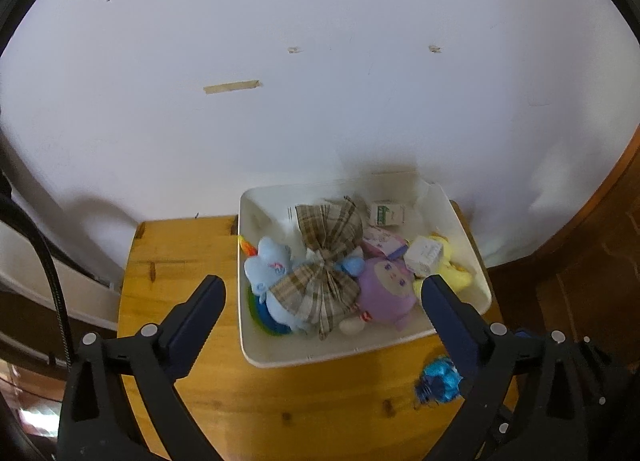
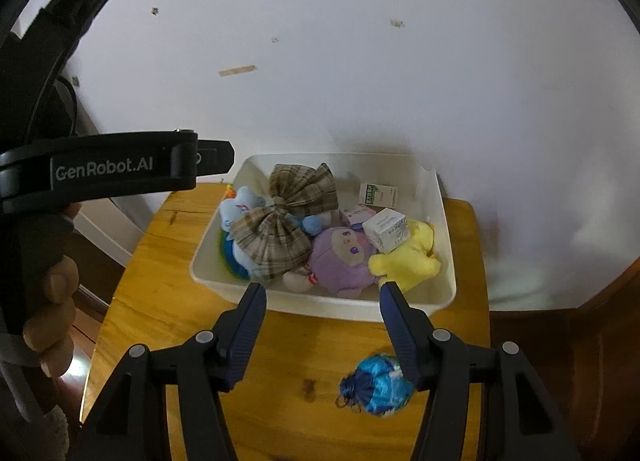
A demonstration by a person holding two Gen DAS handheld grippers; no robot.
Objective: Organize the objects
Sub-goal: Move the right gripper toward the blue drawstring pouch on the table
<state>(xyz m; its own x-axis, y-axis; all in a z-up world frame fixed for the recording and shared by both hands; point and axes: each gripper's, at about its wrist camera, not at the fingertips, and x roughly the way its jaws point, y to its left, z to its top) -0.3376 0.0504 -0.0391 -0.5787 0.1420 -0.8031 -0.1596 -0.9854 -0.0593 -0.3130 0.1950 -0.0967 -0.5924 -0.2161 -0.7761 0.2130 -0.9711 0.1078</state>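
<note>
A: Left gripper [image 1: 322,287] stands wide open in the left wrist view, with nothing between its dark blue pads. Both fingers hang above the near side of the white bin [image 1: 312,359], one over the wooden table [image 1: 184,253] at the left, the other over the bin's right corner.

B: And what is in the bin?

A: A plaid bow [image 1: 326,261] lies on top of a blue plush [image 1: 270,265]. Beside them are a purple plush [image 1: 386,291], a yellow plush [image 1: 452,271], a small white box [image 1: 424,257] and a green and white carton [image 1: 386,213] near the back wall. A blue shiny ball [image 1: 438,379] lies on the table, outside the bin, near the right finger.

B: Now the right wrist view?

A: Right gripper [image 2: 322,289] is open about halfway and holds nothing. Its fingertips are at the near rim of the bin [image 2: 448,261]. The blue shiny ball [image 2: 376,385] lies on the table [image 2: 160,261] just beside its right finger, not gripped. At the left a hand [image 2: 54,313] holds the other gripper's black body [image 2: 100,169], which reaches toward the bin. The plaid bow [image 2: 286,221] rests over the blue plush [image 2: 240,209], the white box [image 2: 386,233] leans on the yellow plush [image 2: 412,261], and the purple plush [image 2: 342,261] lies between them.
</note>
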